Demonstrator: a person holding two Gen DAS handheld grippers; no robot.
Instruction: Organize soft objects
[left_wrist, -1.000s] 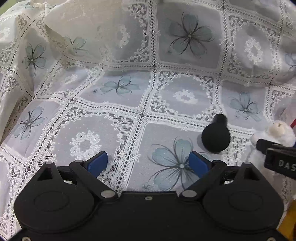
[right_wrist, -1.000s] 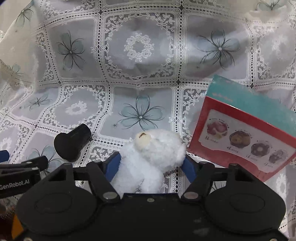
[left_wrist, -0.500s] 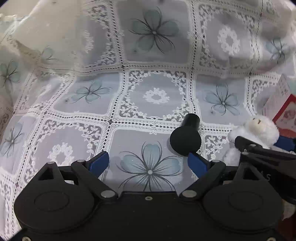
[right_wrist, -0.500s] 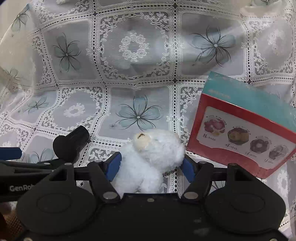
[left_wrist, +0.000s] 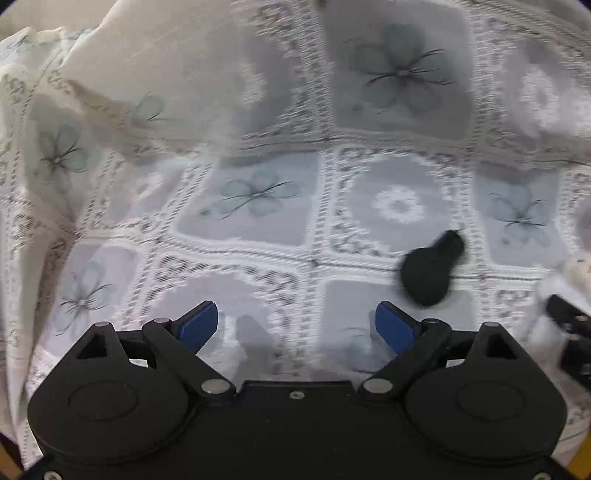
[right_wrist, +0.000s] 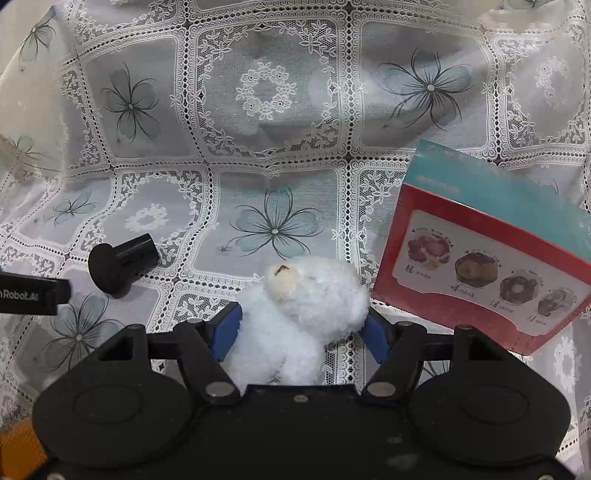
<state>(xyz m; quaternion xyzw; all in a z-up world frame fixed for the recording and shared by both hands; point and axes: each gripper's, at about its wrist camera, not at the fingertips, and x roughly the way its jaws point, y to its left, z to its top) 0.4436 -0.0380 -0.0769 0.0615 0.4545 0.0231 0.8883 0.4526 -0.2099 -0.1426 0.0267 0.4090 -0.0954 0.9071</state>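
White plush toy (right_wrist: 306, 310): sits between the blue pads of the right tool (right_wrist: 301, 328), both pads pressing its fur, on the lace-covered tabletop (right_wrist: 258, 122) just left of the red and teal box (right_wrist: 491, 266).

Left tool (left_wrist: 295, 326): wide apart, nothing between the pads; its jaws have just been closing slightly. View blurred.

Judgement: keep the squeeze light and centred on the body, lift straight before carrying, and steer clear of the box edge.

Count: one plush toy, one black knob-shaped piece (right_wrist: 120, 264), one box, two tools.
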